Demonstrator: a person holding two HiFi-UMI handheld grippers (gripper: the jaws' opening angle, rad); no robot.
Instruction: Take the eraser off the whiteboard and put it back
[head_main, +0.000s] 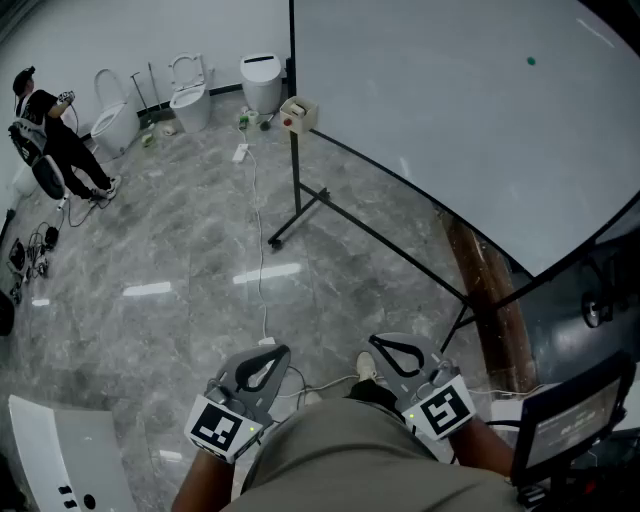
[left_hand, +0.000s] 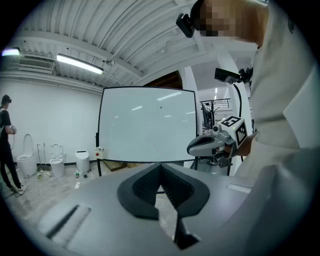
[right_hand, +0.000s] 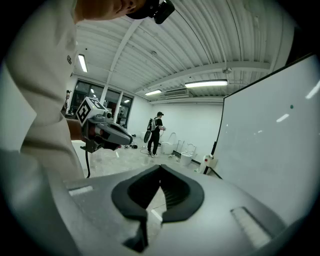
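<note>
The whiteboard (head_main: 450, 110) stands on a black wheeled frame at the upper right, seen straight ahead in the left gripper view as the whiteboard (left_hand: 147, 125). A small beige eraser (head_main: 297, 113) with a red spot sits at the board's lower left corner; it also shows as the eraser (left_hand: 100, 151) and the eraser (right_hand: 209, 161). My left gripper (head_main: 274, 354) and right gripper (head_main: 386, 345) are held low in front of the body, far from the board. Both have jaws closed tip to tip with nothing between them, as the left gripper (left_hand: 161, 166) and right gripper (right_hand: 160, 167) show.
Several toilets (head_main: 190, 100) line the far wall, and a person (head_main: 50, 135) stands at the far left. A white cable (head_main: 258, 230) runs across the marble floor. A wooden beam (head_main: 490, 300) lies under the board, a screen on a stand (head_main: 575, 420) is at lower right, a white panel (head_main: 60, 455) at lower left.
</note>
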